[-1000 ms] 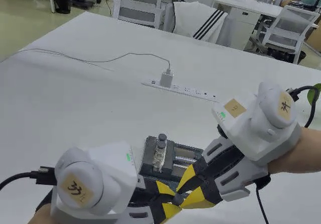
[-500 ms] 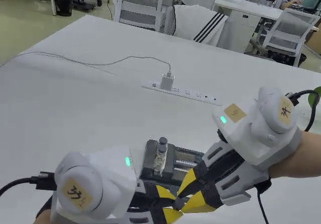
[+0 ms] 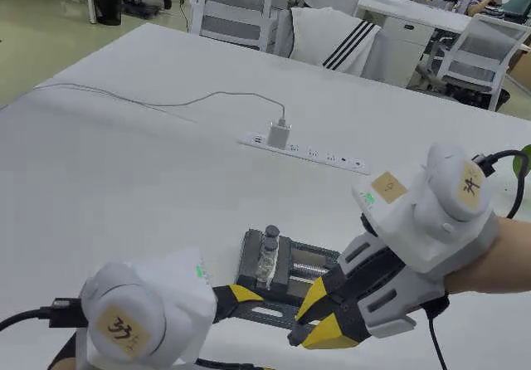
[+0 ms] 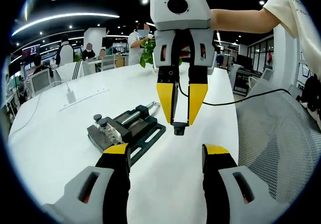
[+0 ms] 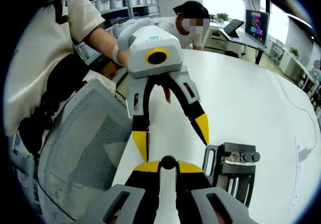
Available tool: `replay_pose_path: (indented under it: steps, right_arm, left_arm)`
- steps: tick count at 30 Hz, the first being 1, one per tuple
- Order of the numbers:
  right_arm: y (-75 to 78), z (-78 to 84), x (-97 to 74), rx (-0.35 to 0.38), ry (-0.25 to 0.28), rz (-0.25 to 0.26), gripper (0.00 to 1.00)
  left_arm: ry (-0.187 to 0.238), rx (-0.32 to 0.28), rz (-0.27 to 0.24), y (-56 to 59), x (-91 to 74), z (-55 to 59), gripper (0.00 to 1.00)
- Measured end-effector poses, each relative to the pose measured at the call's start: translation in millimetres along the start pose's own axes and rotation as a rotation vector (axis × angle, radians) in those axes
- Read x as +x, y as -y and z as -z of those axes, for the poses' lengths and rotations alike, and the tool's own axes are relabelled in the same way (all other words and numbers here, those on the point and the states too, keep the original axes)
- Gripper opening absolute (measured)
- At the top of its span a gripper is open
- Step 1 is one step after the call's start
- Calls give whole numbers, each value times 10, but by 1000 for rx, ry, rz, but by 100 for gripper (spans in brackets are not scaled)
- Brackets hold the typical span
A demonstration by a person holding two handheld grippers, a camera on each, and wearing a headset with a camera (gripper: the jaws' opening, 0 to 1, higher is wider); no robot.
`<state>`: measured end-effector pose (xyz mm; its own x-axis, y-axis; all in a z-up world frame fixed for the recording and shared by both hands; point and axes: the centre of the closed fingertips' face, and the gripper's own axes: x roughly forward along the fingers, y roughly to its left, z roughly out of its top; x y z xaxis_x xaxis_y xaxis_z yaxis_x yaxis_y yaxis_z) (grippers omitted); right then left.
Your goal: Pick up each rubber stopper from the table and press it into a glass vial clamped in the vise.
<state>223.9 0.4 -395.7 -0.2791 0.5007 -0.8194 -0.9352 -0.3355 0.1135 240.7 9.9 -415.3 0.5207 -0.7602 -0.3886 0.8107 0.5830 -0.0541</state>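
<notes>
My right claw [image 4: 179, 123] is clenched on a rubber stopper [image 4: 179, 130] above the bench [image 4: 55, 138], just near-right of the vise [image 4: 134, 129] and its vials [image 4: 103, 126]; my left claw [image 4: 165, 151] faces it, released.

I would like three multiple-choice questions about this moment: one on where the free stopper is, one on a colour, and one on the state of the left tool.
1. Where is the free rubber stopper?
A. flat on the table
B. between the tips of the right tool
C. between the jaws of the left tool

2. What colour are the tips of both tools?
A. yellow
B. red
C. green

3. How do the left tool's jaws stand?
A. shut on a vial
B. shut on the stopper
C. wide apart, holding nothing

Answers:
1. B: the left gripper view shows the dark stopper pinched at the right tool's tips.
2. A: the tips are yellow in all three views.
3. C: in its own view, its jaws stand far apart with nothing between them.
</notes>
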Motion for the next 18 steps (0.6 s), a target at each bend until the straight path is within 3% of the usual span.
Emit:
replay_pose_path:
  steps: [10,14,18]
  right_arm:
    - [-3,1,49,-15,-14,-10,6]
    - [16,0,60,-22,-18,-12,6]
    - [59,13,63,-26,-27,-10,6]
  left_arm:
    - [-23,-32,-103,-187,-53,118,98]
    - [-50,-46,-118,-231,-79,191,99]
    - [-48,-58,-125,-248,-99,200,99]
